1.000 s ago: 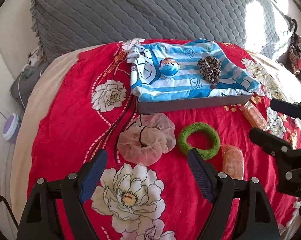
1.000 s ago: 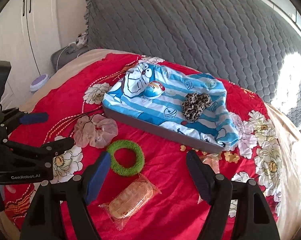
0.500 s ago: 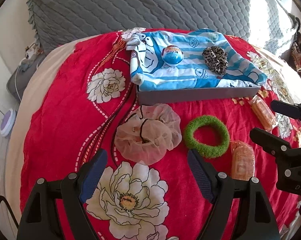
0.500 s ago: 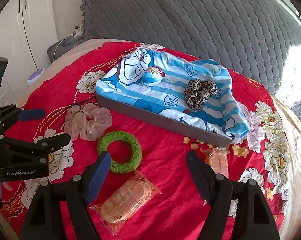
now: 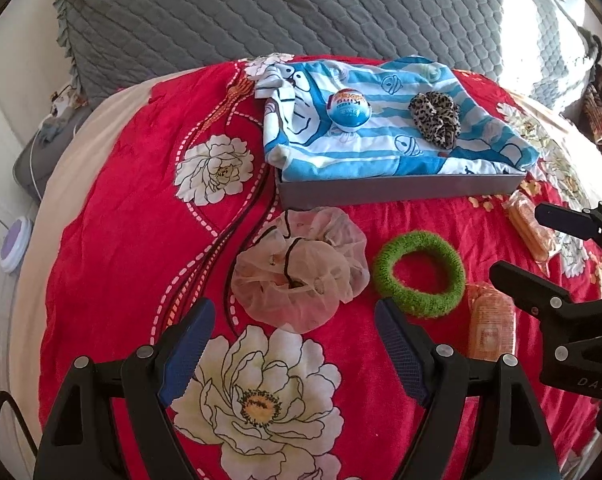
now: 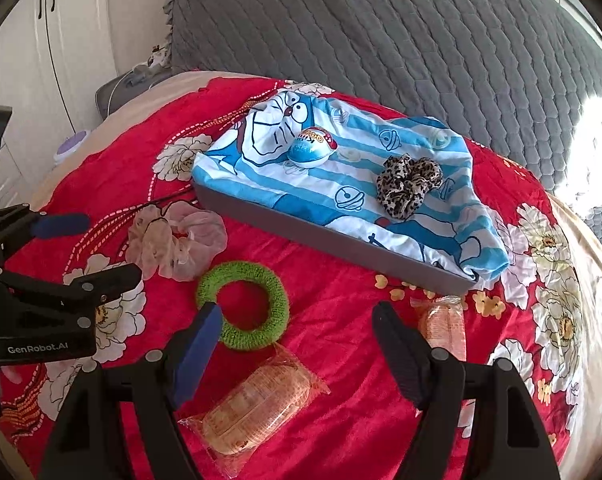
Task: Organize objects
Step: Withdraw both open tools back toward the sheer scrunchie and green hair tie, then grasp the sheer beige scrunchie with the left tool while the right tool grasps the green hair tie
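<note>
A grey tray (image 5: pixel 381 190) (image 6: pixel 341 246) lined with a blue striped cloth holds a blue egg toy (image 5: pixel 348 110) (image 6: pixel 311 146) and a leopard scrunchie (image 5: pixel 437 118) (image 6: pixel 407 182). On the red bedspread lie a pink sheer scrunchie (image 5: pixel 301 268) (image 6: pixel 177 242), a green fuzzy ring (image 5: pixel 419 274) (image 6: pixel 243 306) and two wrapped orange snacks (image 6: pixel 261 404) (image 6: pixel 443 326). My left gripper (image 5: pixel 295 344) is open, just short of the pink scrunchie. My right gripper (image 6: pixel 297 346) is open, above the nearer snack.
A grey quilted headboard (image 5: pixel 261 12) stands behind the bed. White cabinets (image 6: pixel 41 32) and a purple-lidded item (image 5: pixel 15 244) are off the bed's left side. Clothes hang at the far right (image 5: pixel 601 116).
Both grippers have moved forward toward the objects, which now look larger and nearer. The pink scrunchie sits closer to my left fingertips. Both stay open.
</note>
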